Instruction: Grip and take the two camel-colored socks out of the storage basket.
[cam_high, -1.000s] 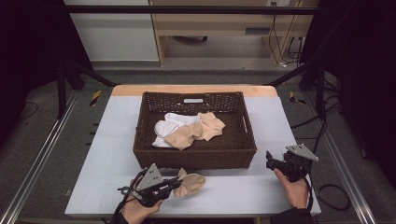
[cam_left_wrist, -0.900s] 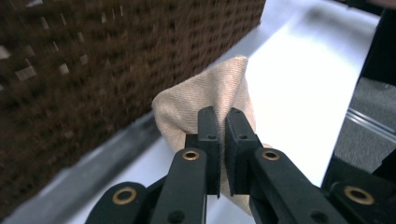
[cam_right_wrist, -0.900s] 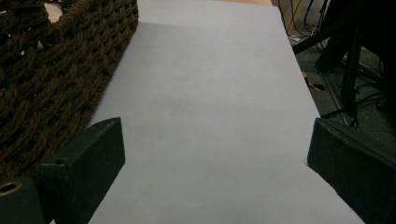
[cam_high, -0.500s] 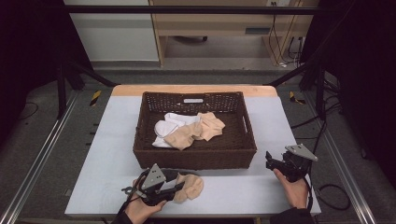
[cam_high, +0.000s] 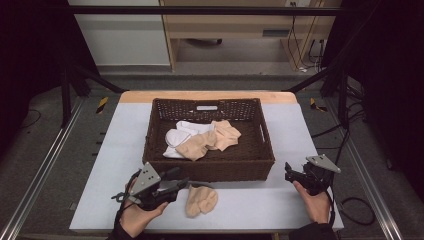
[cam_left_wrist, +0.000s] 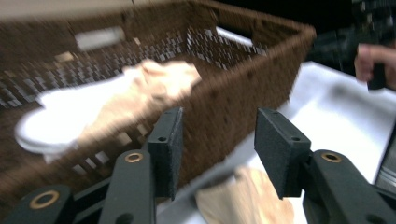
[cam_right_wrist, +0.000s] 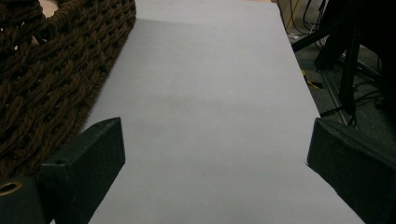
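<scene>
Left gripper (cam_high: 181, 184) has its jaws apart, just been opening, nothing between the pads; the crumpled beige fabric sock (cam_high: 201, 200) lies released on the pale grey table top (cam_high: 260, 205), just beside the jaws at about 4 o'clock from them. In the left gripper view the same sock (cam_left_wrist: 247, 200) sits below and beyond the open jaws, clear of both pads. At 12 o'clock from the sock, touching or nearly so, stands the dark brown woven rectangular basket (cam_high: 210, 167), holding more socks, white (cam_high: 177, 137) and beige (cam_high: 212, 140). Right gripper (cam_high: 291, 173) hovers off the basket's near right corner, jaws wide, empty; bare table between them in its own view. Judgement: sock is light, limp, not fragile, will sag and fold when lifted; not slippery against the pads. Best hold: pinch a raised fold near the bunched middle, pads straddling the cloth, not a loose edge.
</scene>
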